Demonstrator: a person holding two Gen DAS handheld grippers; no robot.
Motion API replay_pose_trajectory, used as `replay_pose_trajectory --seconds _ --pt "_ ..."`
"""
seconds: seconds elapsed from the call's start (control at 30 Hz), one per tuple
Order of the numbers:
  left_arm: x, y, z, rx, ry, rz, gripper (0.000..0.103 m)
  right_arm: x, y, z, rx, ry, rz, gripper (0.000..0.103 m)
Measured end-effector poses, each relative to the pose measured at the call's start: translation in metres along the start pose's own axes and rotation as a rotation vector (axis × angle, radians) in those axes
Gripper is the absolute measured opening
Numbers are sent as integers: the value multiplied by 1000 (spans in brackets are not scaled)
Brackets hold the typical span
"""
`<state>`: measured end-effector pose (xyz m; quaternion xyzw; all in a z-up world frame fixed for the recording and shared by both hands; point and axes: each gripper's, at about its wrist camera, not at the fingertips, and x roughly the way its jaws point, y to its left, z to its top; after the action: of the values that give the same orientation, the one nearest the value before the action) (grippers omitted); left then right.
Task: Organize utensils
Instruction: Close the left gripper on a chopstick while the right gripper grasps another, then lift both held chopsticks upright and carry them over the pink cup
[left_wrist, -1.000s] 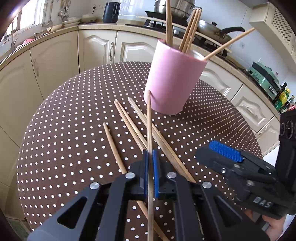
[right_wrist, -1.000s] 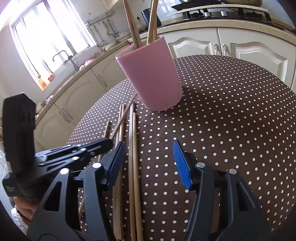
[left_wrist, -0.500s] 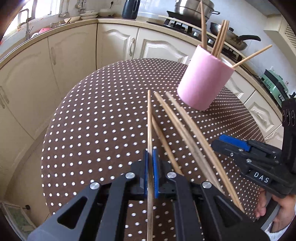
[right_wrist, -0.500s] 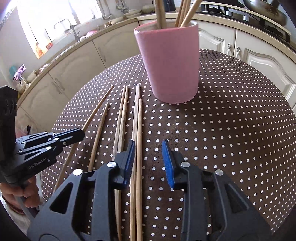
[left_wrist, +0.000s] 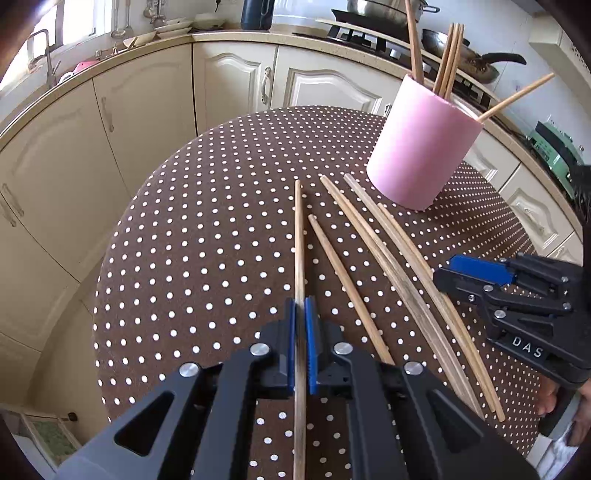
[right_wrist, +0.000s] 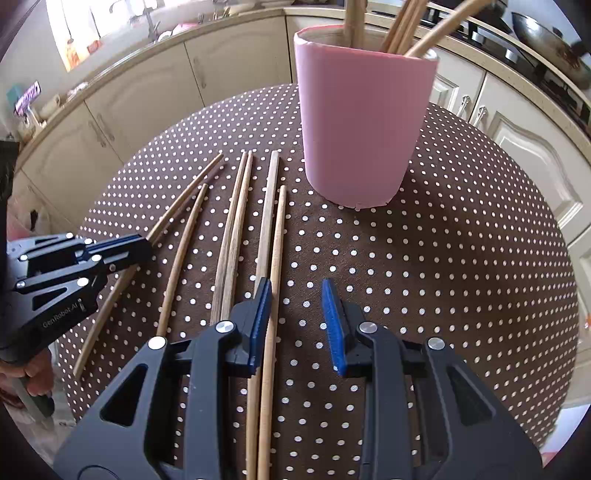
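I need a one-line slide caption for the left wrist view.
Left gripper shut on one chopstick above the dotted table, pink cup ahead.

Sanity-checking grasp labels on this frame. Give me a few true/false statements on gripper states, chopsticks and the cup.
1. The left gripper is shut on a chopstick. True.
2. The right gripper is shut on a chopstick. False: its jaws stand apart; one loose chopstick lies between them on the table.
3. The pink cup lies on its side. False: it stands upright.
4. The cup already holds several chopsticks. True.
5. Loose chopsticks lie left of the cup in the right wrist view. True.
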<state>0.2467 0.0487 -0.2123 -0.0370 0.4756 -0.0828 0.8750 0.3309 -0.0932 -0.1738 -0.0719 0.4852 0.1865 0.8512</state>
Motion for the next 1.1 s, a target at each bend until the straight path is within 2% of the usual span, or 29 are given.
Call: replay_pose_trajectory --seconds 0.13,0.33,0.47,0.53,0.63,0.67,0.9,1.1 --pt "4 -6 8 42 37 13 7 4 15 11 -56 49 -19 28" --pt "11 -4 23 32 103 -7 12 14 28 30 -97 133 -26 27" --pt "14 -9 27 47 115 15 13 22 33 44 -114 172 -24 24" --pt "15 -13 29 46 113 20 13 23 34 48 -114 178 -19 20" --pt "16 -16 29 45 111 26 10 25 23 56 -104 180 -17 9" --pt "17 -17 29 48 110 39 6 26 23 57 -107 175 -17 8" --pt "15 -17 25 56 90 46 6 25 16 47 -92 129 0 6" --pt "10 -11 19 18 38 -4 6 16 -1 24 -40 73 91 6"
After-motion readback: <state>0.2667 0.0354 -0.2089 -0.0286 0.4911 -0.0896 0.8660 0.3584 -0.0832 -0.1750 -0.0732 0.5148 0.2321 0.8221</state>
